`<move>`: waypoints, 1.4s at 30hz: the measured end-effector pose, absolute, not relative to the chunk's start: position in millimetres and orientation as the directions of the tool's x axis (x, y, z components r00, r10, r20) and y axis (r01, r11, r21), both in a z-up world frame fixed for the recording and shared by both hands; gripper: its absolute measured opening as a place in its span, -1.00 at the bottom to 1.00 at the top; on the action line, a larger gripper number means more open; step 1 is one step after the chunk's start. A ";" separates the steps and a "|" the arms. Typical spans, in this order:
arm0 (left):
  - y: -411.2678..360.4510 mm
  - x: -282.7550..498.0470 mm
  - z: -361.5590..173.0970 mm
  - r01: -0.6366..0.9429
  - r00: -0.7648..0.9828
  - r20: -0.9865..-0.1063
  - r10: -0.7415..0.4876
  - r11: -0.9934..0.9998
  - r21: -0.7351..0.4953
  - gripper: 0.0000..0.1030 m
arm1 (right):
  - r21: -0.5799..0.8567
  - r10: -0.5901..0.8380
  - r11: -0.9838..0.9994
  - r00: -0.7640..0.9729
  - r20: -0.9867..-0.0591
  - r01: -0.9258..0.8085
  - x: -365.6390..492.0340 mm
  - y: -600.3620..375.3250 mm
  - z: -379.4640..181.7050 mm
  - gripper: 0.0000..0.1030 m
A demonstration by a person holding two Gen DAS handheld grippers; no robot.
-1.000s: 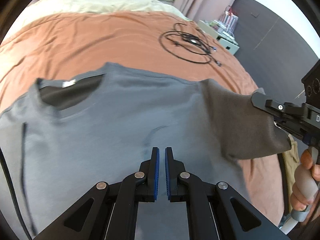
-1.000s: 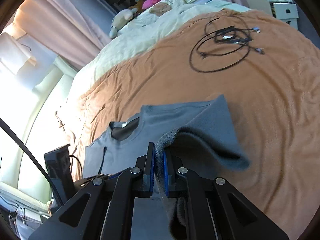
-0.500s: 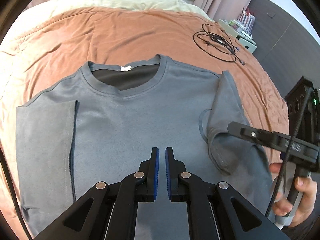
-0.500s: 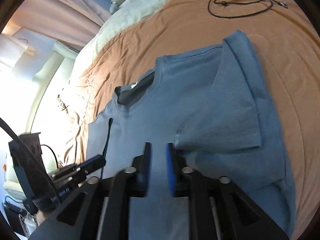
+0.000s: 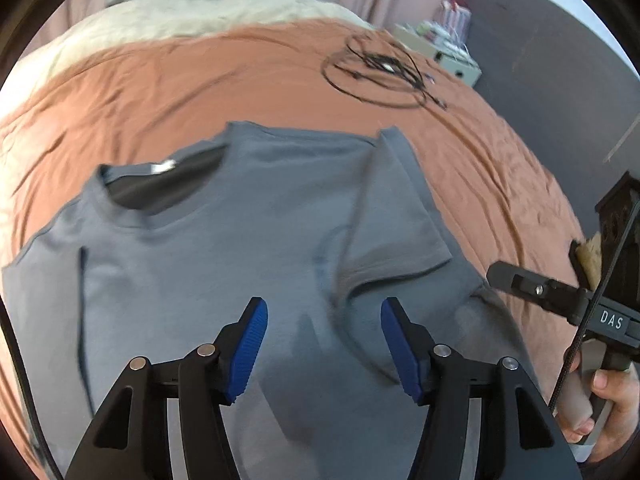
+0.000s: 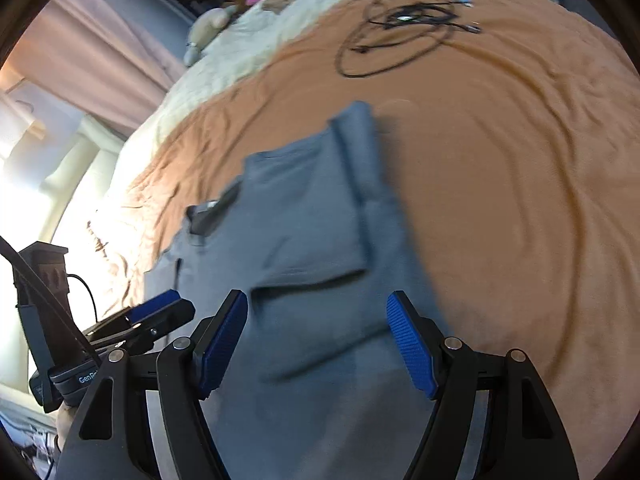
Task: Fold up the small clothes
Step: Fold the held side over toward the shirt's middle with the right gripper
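A grey T-shirt (image 5: 224,256) lies flat on the rust-orange bedspread (image 5: 200,80), collar toward the pillows. Both sleeves are folded inward over its body; the right sleeve (image 5: 396,216) rests as a flap on the chest. My left gripper (image 5: 320,344) hovers over the shirt's lower middle, its jaws opening, nothing between the blue pads. My right gripper (image 6: 318,340) hangs over the shirt's right side (image 6: 304,240), just below the folded sleeve (image 6: 320,236). Its jaws are opening too and hold nothing. The right tool (image 5: 560,300) shows at the right edge of the left wrist view, a hand on its handle.
A coil of black cables (image 5: 380,72) lies on the bedspread beyond the shirt. A cream duvet (image 5: 192,20) with soft toys covers the head of the bed. A white bedside cabinet (image 5: 448,52) stands by the dark wall. Bare bedspread (image 6: 520,200) spreads right of the shirt.
The right gripper let go of the sleeve, which now lies folded on the chest, and came down with jaws spreading. The left gripper went from shut to wide apart.
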State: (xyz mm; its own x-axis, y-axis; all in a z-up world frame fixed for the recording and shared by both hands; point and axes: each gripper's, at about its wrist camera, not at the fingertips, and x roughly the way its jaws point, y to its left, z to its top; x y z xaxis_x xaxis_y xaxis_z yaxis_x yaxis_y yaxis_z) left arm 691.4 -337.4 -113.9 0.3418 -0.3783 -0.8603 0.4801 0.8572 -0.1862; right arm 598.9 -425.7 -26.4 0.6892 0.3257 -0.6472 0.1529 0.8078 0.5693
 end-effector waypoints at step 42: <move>-318.1 723.5 -152.7 0.303 0.279 -0.876 -0.392 0.902 -0.308 -0.05 | 0.310 0.132 0.931 0.613 -0.779 0.193 564.8 -433.1 -33.9 -0.73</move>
State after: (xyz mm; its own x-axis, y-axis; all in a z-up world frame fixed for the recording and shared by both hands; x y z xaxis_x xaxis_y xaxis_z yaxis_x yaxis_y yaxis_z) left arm 723.5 -318.1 -152.7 0.2793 -0.3925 -0.8763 0.3028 0.9021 -0.3075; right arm 564.8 -433.1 -33.9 0.6134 0.1319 -0.7786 0.1927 0.9311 0.3096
